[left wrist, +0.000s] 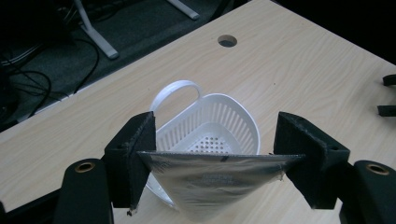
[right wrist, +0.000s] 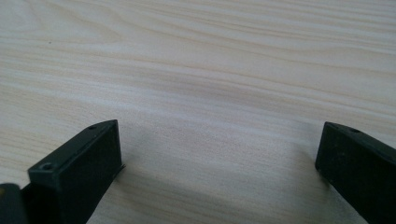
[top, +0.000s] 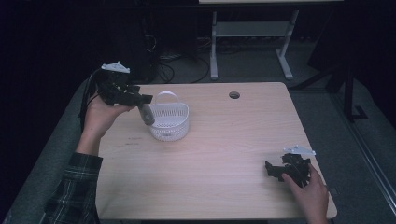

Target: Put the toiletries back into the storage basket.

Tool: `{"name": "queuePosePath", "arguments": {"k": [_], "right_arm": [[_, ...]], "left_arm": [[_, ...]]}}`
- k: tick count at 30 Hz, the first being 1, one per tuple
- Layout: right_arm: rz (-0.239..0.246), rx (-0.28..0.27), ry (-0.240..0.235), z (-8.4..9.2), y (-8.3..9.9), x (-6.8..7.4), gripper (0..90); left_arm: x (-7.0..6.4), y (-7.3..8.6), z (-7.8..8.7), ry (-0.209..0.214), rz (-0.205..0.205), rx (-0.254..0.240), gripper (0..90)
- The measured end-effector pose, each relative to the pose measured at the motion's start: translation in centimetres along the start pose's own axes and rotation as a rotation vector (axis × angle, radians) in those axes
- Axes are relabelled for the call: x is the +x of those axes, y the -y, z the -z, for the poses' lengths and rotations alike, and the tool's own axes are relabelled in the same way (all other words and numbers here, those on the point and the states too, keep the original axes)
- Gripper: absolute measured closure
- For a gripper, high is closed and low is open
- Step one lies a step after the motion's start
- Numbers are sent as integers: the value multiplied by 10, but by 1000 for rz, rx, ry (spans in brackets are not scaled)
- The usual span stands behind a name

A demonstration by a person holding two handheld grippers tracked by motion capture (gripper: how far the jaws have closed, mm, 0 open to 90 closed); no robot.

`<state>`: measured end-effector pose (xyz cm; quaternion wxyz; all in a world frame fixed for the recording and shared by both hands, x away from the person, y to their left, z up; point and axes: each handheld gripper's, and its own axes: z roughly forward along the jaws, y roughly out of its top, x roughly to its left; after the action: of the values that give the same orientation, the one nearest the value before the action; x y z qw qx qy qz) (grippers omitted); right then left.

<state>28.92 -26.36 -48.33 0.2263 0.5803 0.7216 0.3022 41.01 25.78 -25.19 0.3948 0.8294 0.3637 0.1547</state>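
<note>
No text, label, brand, number or sign can be read in any of the three views. The only trace of print is on the silvery foil pouch (left wrist: 219,179), seen at the lower centre of the left gripper view: a faint, dark band of lettering crosses its middle, too blurred and too small to make out a single letter. In the high view the same pouch (top: 146,114) appears at the upper left as a small grey shape with no markings that can be told. The white basket (left wrist: 219,126), near the middle of the left gripper view, carries no writing that can be seen.
</note>
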Motion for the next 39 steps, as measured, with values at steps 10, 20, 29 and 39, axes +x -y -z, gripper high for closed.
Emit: {"name": "queuePosePath", "arguments": {"k": [10,20,29,39], "right_arm": [[0,0,1,0,0,0,0],[0,0,1,0,0,0,0],[0,0,1,0,0,0,0],[-1,0,1,0,0,0,0]], "left_arm": [[7,2,-9,-10,-20,-11,295],[4,1,-17,-10,-34,-34,295],[3,4,-27,-3,-35,-36,295],[1,8,-42,5,-40,-17,295]]}}
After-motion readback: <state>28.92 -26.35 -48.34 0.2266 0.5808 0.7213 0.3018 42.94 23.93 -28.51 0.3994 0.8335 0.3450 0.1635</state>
